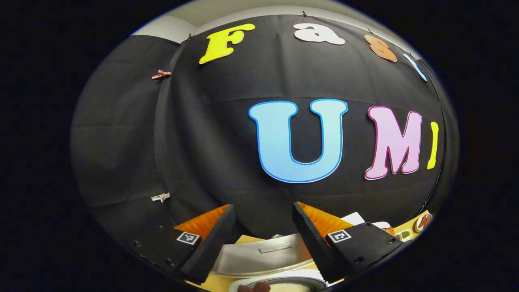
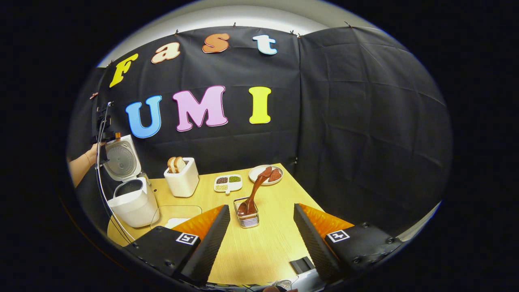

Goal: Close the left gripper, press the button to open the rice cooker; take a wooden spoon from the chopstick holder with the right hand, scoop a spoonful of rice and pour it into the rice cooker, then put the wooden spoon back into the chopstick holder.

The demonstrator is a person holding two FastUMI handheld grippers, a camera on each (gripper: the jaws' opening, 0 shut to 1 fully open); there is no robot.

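Note:
The white rice cooker stands at the table's left with its lid raised. In the left gripper view that lid lies just below my open left gripper, which points at the wall. A hand holds the left gripper by the lid's top edge. A wooden spoon leans in the wire chopstick holder at mid-table. My right gripper is open and empty, just short of the holder. A clear container with something white in it sits beside the cooker.
A white toaster with bread stands behind the container. A small divided dish of beans and a plate of reddish pieces lie at the back. A small dark object rests at the table's near edge.

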